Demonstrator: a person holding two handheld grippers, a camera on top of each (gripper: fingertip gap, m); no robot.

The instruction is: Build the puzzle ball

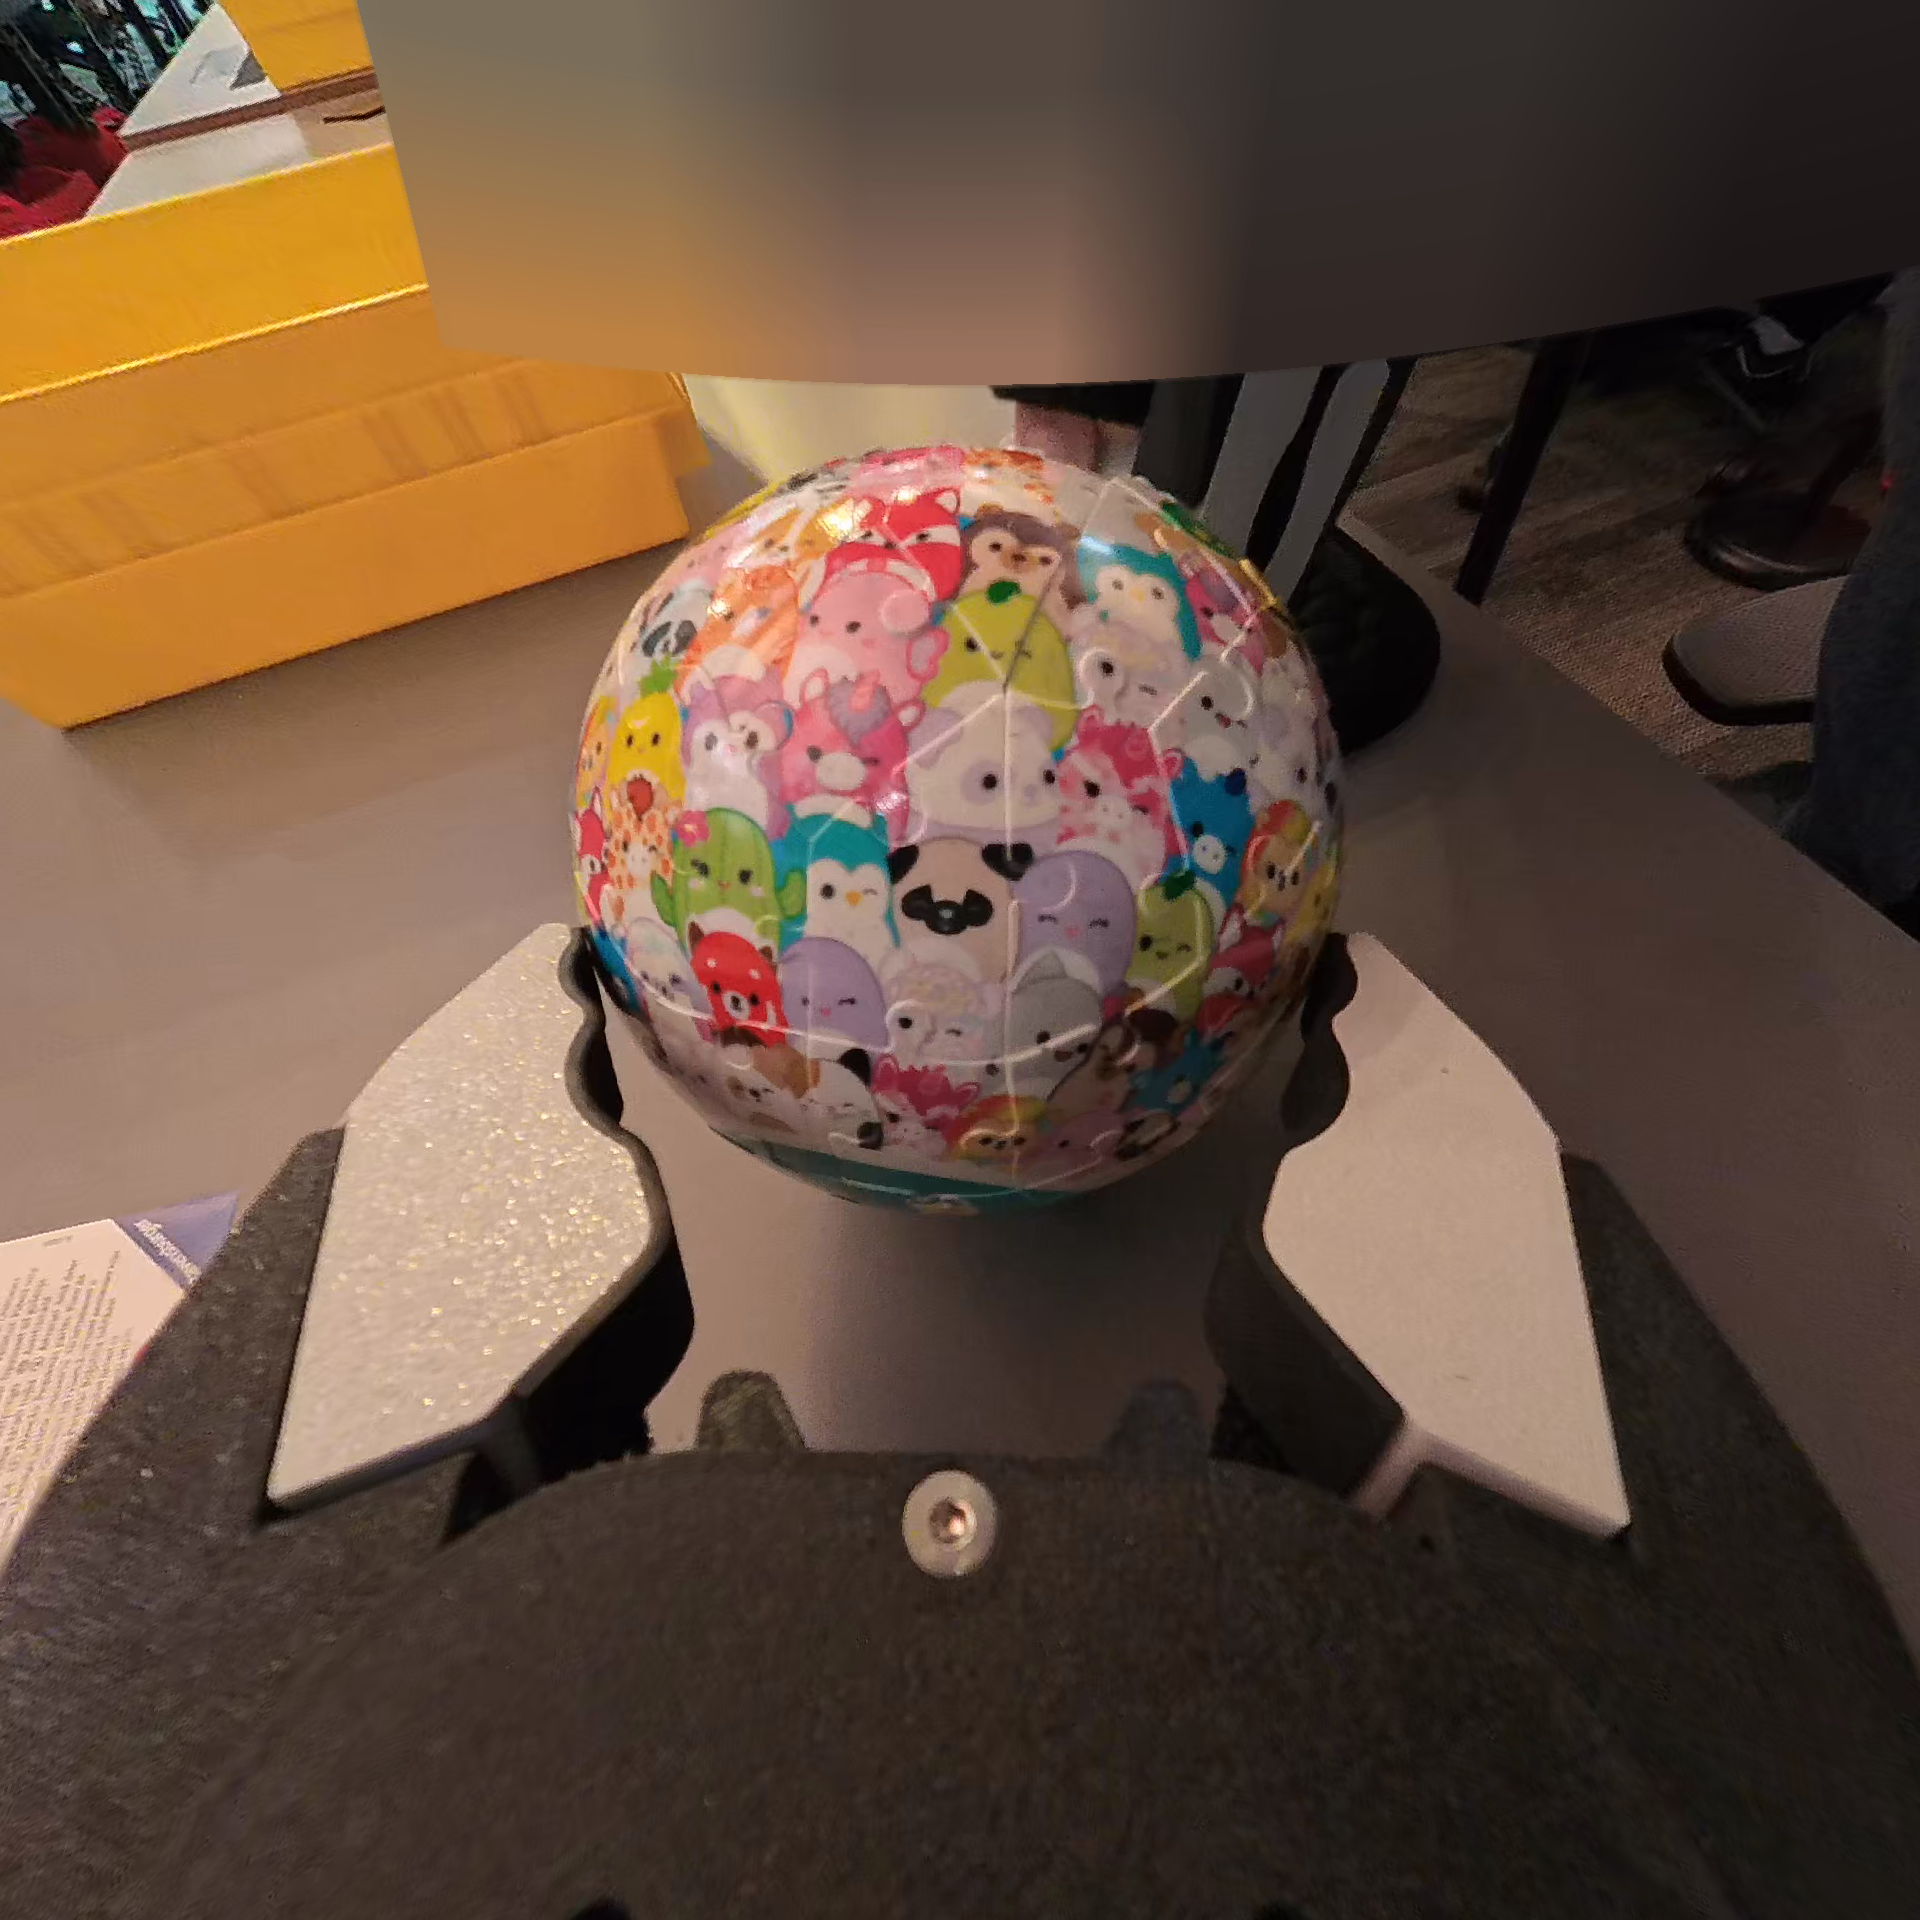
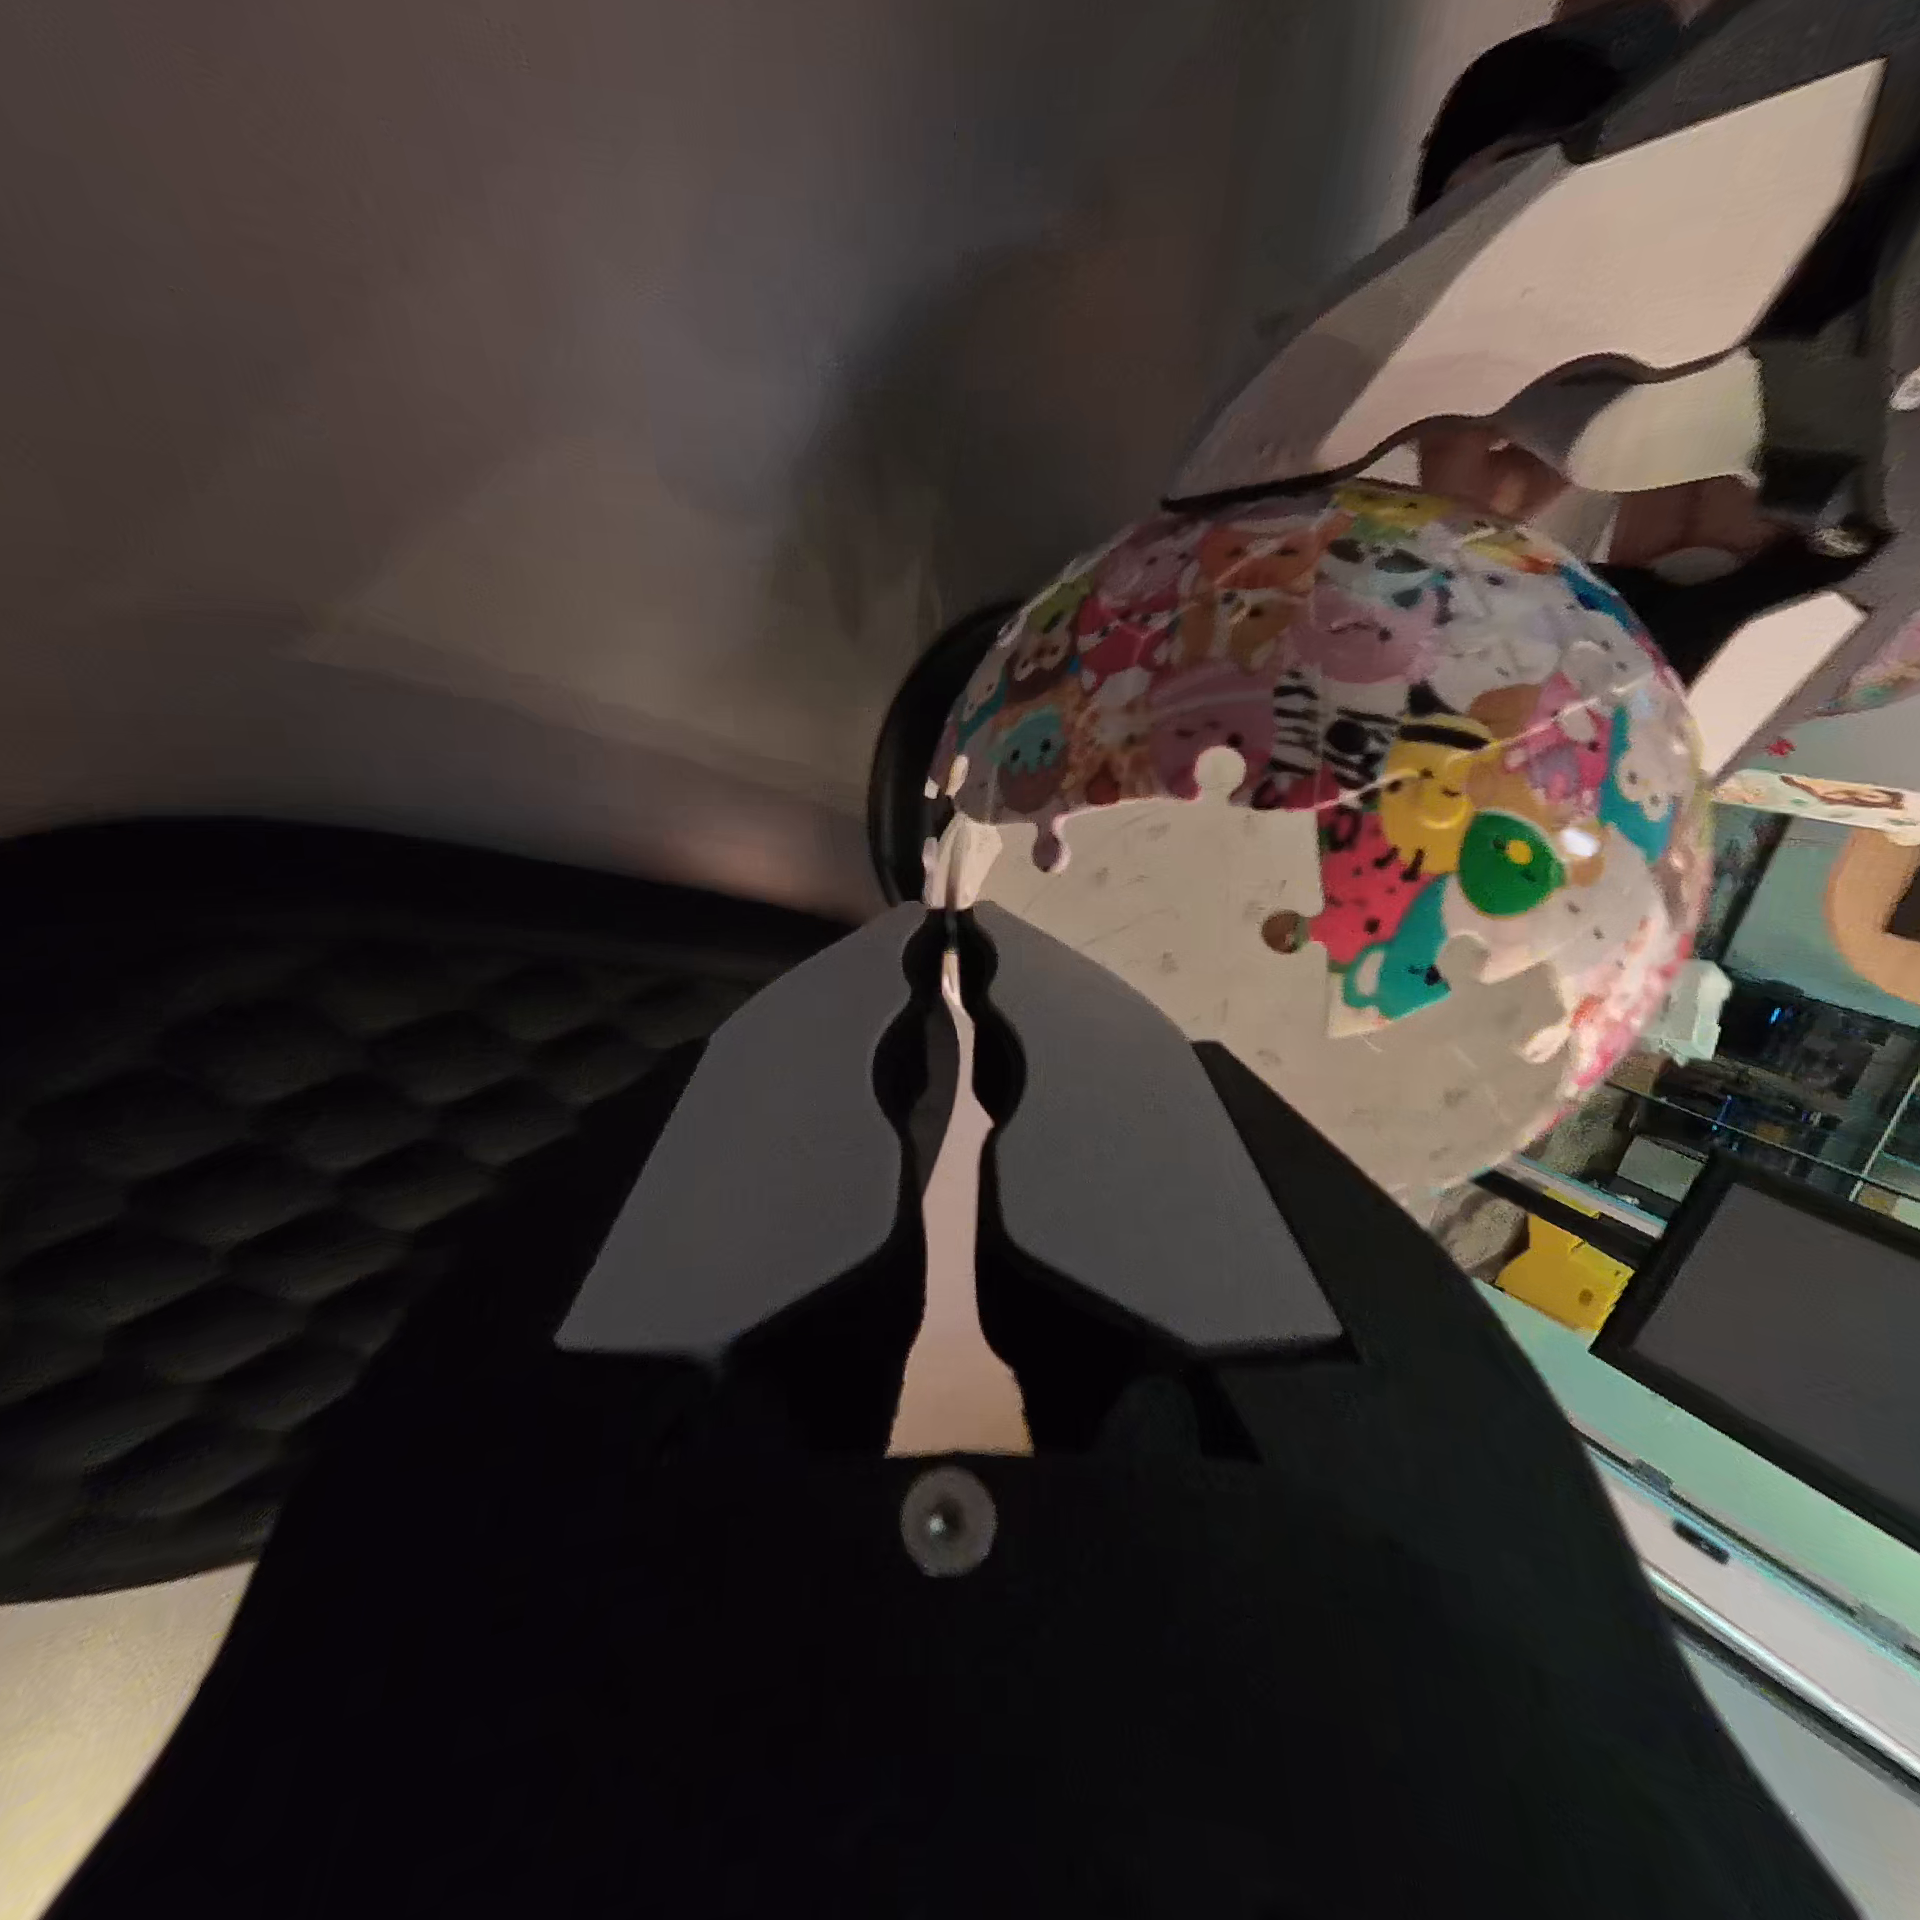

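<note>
The puzzle ball (image 1: 956,790) is covered in colourful cartoon animals. My left gripper (image 1: 958,977) is shut on its lower half and holds it just above the grey table (image 1: 312,883). In the right wrist view the ball (image 2: 1351,675) has an open gap (image 2: 1164,935) that shows its white inside. My right gripper (image 2: 951,920) is nearly closed on a thin white puzzle piece (image 2: 950,961), seen edge-on, at the left edge of that gap. One of the left gripper's fingers (image 2: 1507,312) rests on top of the ball there, with a hand (image 2: 1486,468) behind it.
A yellow box (image 1: 260,499) lies at the table's far left. A printed leaflet (image 1: 62,1351) lies at the near left. Chair legs and shoes (image 1: 1766,540) stand beyond the table's right edge. A dark quilted surface (image 2: 260,1143) and a dark screen (image 2: 1787,1309) show beside the right gripper.
</note>
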